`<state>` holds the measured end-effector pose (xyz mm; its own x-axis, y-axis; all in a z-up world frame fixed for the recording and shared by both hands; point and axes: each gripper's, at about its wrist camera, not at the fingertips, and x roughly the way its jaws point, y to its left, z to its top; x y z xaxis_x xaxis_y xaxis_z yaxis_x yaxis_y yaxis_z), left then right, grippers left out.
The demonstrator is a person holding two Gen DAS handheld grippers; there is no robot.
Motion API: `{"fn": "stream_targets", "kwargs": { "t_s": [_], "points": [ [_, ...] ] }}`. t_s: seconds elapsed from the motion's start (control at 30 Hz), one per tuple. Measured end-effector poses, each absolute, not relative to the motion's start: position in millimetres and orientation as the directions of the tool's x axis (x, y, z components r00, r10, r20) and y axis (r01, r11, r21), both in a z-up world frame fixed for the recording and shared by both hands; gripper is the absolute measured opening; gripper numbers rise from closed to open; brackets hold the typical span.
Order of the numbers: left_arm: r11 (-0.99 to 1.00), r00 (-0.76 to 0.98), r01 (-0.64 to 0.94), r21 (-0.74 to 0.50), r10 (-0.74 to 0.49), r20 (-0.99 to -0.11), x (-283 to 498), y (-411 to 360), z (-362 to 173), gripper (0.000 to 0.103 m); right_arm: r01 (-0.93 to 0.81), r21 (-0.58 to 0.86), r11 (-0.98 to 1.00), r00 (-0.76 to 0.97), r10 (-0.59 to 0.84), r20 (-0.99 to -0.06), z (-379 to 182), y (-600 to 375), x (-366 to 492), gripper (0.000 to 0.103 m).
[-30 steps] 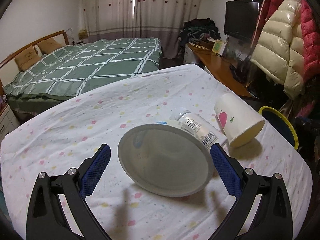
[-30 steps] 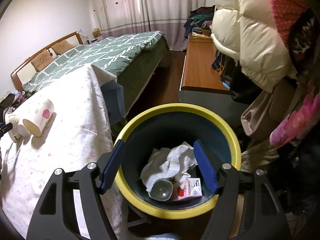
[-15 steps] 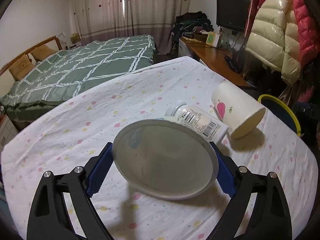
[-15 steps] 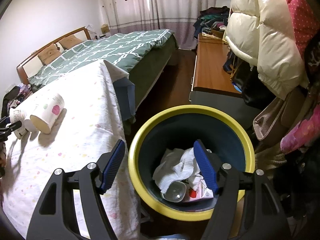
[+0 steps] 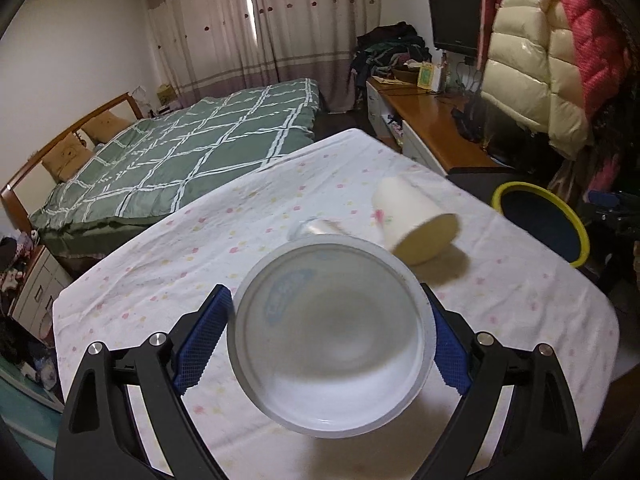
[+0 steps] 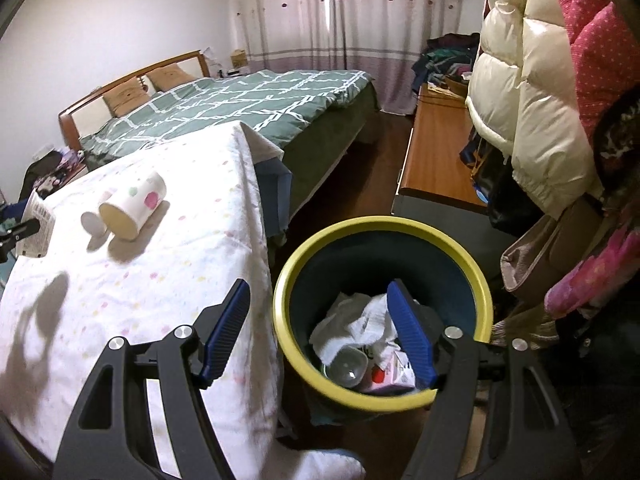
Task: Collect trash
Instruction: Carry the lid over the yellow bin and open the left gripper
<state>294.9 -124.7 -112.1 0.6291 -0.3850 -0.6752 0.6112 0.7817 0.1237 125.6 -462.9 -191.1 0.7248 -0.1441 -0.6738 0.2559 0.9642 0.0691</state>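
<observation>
— Left view? Looks down along its own fingers (image 5: pixel 206 336), close over the worktop (image 5: pixel 160 264), facing the bed (image 5: pixel 192 156).

— Right view? Tilted down too, just above the bin (image 6: pixel 382 228) beside the worktop.

— Shared? Same worktop, tipped cup (image 5: pixel 412 220), bin, bed, curtains (image 5: pixel 280 24).

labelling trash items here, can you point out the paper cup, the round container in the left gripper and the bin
paper cup (image 5: pixel 412 210), left wrist view, on its side wall
round container (image 5: pixel 332 344), left wrist view, on its flat round face
bin (image 6: pixel 484 292), right wrist view, on its yellow rim
</observation>
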Motion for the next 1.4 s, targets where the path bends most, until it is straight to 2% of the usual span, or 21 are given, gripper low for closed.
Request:
{"fn": "stream_targets", "kwargs": {
  "t_s": [0.27, 0.53, 0.73, 1.0, 1.2, 1.4],
  "points": [
    [0.704, 0.571, 0.703, 0.106, -0.469, -0.674, 247, -192, -95, 0.09, 0.271, 0.064, 0.961, 0.73, -0.161, -0.664, -190, -481, 78, 0.067],
    [0.557, 0.463, 0.826, 0.092, -0.574, -0.676, 215, -312, -91, 0.09, 0.361, 0.091, 0.928, 0.736, -0.224, -0.639, -189, -523, 31, 0.067],
    [0.465, 0.386, 0.882, 0.078, -0.617, -0.685, 208, -397, -101, 0.09, 0.408, 0.085, 0.909, 0.725, -0.266, -0.635, -190, -545, 11, 0.067],
    [0.42, 0.318, 0.907, 0.041, -0.617, -0.72, 223, -482, -132, 0.09, 0.45, 0.094, 0.888, 0.71, -0.291, -0.642, -193, -565, -2, 0.067],
    [0.434, 0.309, 0.901, 0.028, -0.594, -0.743, 234, -515, -153, 0.094, 0.46, 0.088, 0.883, 0.694, -0.297, -0.656, -194, -568, -1, 0.067],
    [0.489, 0.344, 0.872, 0.009, -0.601, -0.721, 238, -484, -142, 0.095, 0.446, 0.081, 0.891, 0.695, -0.288, -0.659, -195, -563, 7, 0.068]
  ]
}}
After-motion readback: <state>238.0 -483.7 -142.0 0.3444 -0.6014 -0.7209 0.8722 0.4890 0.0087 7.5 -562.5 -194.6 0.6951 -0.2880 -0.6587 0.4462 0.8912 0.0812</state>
